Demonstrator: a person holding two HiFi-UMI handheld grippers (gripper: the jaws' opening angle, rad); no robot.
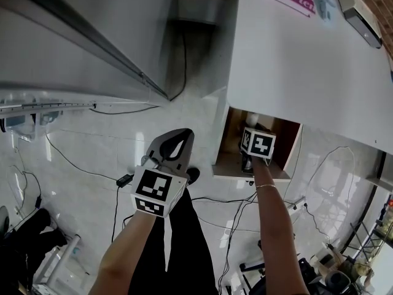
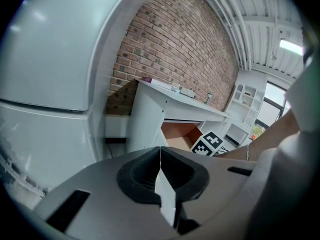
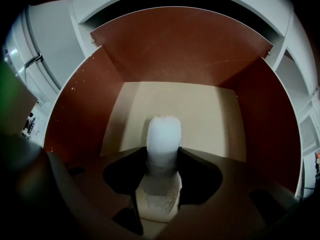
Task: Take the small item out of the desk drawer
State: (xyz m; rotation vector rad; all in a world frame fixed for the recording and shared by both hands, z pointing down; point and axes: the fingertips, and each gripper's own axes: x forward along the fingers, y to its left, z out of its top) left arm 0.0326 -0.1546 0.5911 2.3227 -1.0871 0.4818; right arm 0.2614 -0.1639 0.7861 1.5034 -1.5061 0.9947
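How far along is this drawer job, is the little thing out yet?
Done: the desk drawer is open. In hand: the right tool is closed on the small white item, down inside the drawer. Still to do: lifting it out. The left tool hangs shut, empty.

The drawer (image 3: 75, 114) has smooth reddish wood-look walls and a matt pale bottom, the small item (image 3: 163, 136) looks frosted white, the floor (image 1: 92, 152) glossy tile
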